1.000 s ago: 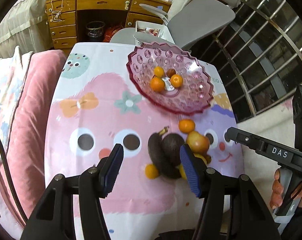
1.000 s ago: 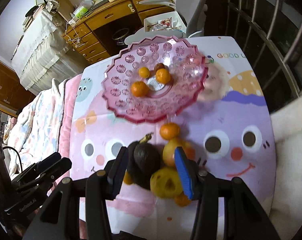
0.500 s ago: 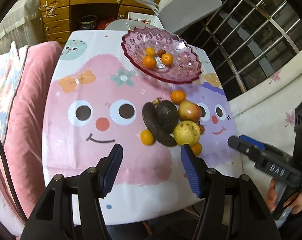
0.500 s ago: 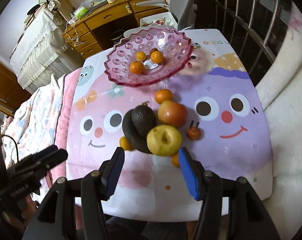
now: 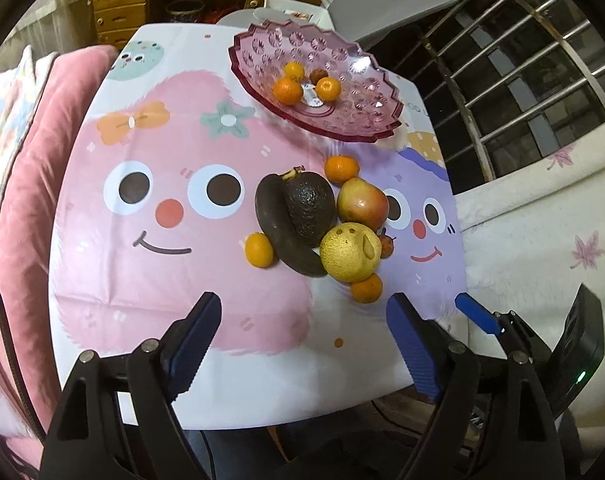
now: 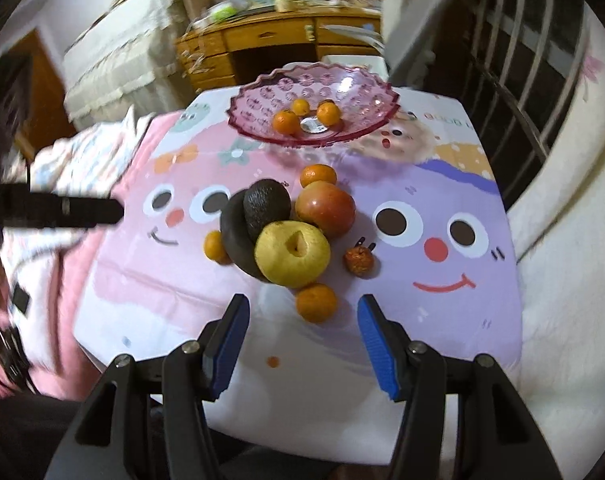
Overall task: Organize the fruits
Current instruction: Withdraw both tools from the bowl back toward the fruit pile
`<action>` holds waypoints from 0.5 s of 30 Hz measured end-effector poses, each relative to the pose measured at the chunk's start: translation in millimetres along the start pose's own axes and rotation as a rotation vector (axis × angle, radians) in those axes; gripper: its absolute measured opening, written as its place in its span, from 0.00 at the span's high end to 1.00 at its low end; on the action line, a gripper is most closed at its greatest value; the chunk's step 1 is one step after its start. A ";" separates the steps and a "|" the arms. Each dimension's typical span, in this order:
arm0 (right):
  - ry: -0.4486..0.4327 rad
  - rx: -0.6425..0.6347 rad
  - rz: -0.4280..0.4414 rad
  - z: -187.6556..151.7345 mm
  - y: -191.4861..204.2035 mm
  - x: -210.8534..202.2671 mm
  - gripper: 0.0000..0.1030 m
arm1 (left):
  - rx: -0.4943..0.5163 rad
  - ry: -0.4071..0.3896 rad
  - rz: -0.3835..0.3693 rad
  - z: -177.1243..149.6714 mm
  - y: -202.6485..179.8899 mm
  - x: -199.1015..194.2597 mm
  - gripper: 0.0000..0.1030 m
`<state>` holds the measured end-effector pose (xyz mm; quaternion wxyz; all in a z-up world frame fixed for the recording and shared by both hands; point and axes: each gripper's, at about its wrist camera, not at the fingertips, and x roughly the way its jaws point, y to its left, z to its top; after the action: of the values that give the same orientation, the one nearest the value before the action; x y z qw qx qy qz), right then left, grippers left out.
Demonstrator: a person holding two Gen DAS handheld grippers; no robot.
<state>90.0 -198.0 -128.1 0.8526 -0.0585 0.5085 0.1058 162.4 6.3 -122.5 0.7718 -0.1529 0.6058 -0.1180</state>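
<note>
Jaws open above cartoon tablecloth (image 5: 150,280), wooden desk (image 6: 270,46) beyond.

Both wrist cams are looking steeply down at the pink bowl (image 5: 314,84) (image 6: 314,108)

Left one's sitting left of it, right one's facing it straighter; both are sharing the fruit pile just nearer than it.

The left gripper (image 5: 302,334), jaws just opened wide and empty, hangs over the tablecloth (image 5: 114,280), near the fruit pile (image 5: 322,224).
</note>
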 end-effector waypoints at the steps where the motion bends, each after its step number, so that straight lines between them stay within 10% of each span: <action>1: -0.001 -0.039 -0.003 -1.8 -0.6 3.8 0.45 | -0.008 0.007 0.009 0.4 -3.1 3.4 0.15; 15: -0.032 -0.477 0.091 -25.8 -7.7 53.6 0.45 | -0.166 0.097 0.122 0.2 -33.1 61.9 0.10</action>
<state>94.5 -204.4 -187.6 0.8169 -0.2336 0.4578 0.2619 177.4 -47.1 -165.6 0.7320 -0.1731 0.6583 -0.0275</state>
